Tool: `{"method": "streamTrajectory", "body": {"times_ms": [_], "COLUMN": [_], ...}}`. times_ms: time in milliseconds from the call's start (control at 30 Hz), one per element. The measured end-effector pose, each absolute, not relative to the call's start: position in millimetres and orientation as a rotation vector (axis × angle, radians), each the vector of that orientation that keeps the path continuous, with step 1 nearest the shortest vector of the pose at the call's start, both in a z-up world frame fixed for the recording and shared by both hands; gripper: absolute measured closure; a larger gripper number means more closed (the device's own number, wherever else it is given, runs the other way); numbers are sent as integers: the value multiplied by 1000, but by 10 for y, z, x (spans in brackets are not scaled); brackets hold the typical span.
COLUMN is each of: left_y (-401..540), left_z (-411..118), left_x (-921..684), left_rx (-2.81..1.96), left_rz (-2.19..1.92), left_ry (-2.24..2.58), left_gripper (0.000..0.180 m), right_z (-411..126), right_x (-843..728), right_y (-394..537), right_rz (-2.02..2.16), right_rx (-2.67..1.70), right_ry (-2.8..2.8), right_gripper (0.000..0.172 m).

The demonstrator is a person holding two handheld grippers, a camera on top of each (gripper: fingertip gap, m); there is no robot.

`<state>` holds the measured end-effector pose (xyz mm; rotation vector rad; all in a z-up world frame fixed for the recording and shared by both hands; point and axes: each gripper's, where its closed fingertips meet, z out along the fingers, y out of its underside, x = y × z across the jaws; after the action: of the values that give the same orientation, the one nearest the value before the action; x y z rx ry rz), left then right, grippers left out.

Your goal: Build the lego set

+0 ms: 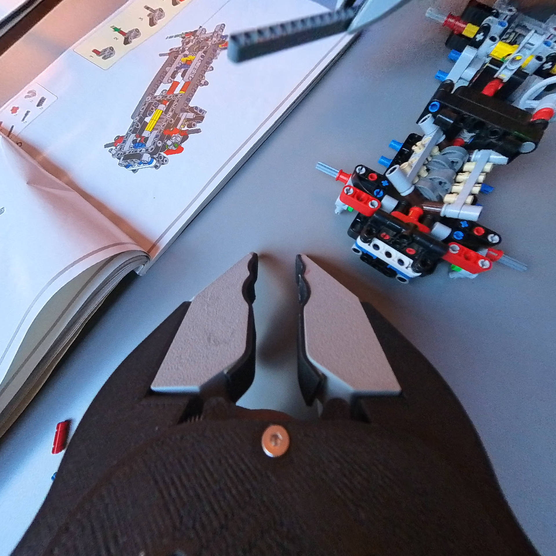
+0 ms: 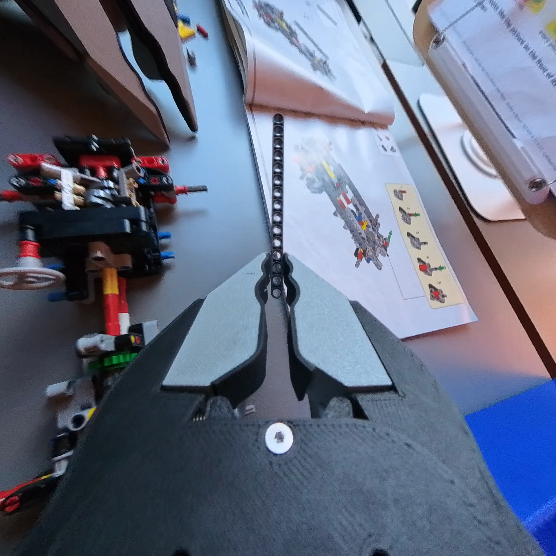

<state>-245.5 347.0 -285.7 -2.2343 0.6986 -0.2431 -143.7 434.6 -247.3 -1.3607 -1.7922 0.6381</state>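
Grey counter [image 1: 301,150]: right hand-held gripper [image 2: 277,270] pinches a long black beam [image 2: 277,186] pointing twelve o'clock; its short end-grip could let it twist. Left hand-held gripper [image 1: 276,264] spread, empty.

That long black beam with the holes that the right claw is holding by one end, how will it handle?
The long black beam juts out straight from the right claw, so it is probably stiff. It looks thin and full of holes, so likely light. Pinched only near one end, it may pivot if its far tip is bumped.
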Motion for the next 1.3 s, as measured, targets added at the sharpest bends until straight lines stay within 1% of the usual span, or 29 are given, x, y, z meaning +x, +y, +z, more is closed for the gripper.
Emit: {"method": "streamTrajectory", "body": {"times_ms": [167,233,667,900,1000,1100,1200,1300], "left_y": [3470,3470,3468,3458,3458,3459,3460,3459], "left_z": [-2858,-2858,-2855,-2853,-2854,-2855,-2856,-2855], "left_x": [-2456,-2456,-2454,-2433,-2432,-2434,-2438,-2435], "left_rx": [-2238,-2238,-2230,-2220,-2222,-2226,-2229,-2224], "left_rz": [-254,-254,-230,-205,-210,-222,-228,-215], "left_ry": [693,693,705,723,721,715,710,718], "left_gripper": [157,157,157,160,161,160,160,160], "right_z": [-2065,-1978,-2023,-1634,-1392,-1309,-1380,-1579], "right_x": [-1420,-1400,-1390,-1395,-1376,-1313,-1216,-1098], "right_y": [4265,4273,4359,4181,4005,3769,3408,2967], "right_rz": [817,866,846,862,914,933,960,918], "right_rx": [-1291,-1286,-1322,-1231,-1180,-1163,-1189,-1240], "right_ry": [-1674,-1639,-1625,-1586,-1535,-1547,-1654,-1837], "right_gripper": [168,168,168,168,168,168,168,168]}}
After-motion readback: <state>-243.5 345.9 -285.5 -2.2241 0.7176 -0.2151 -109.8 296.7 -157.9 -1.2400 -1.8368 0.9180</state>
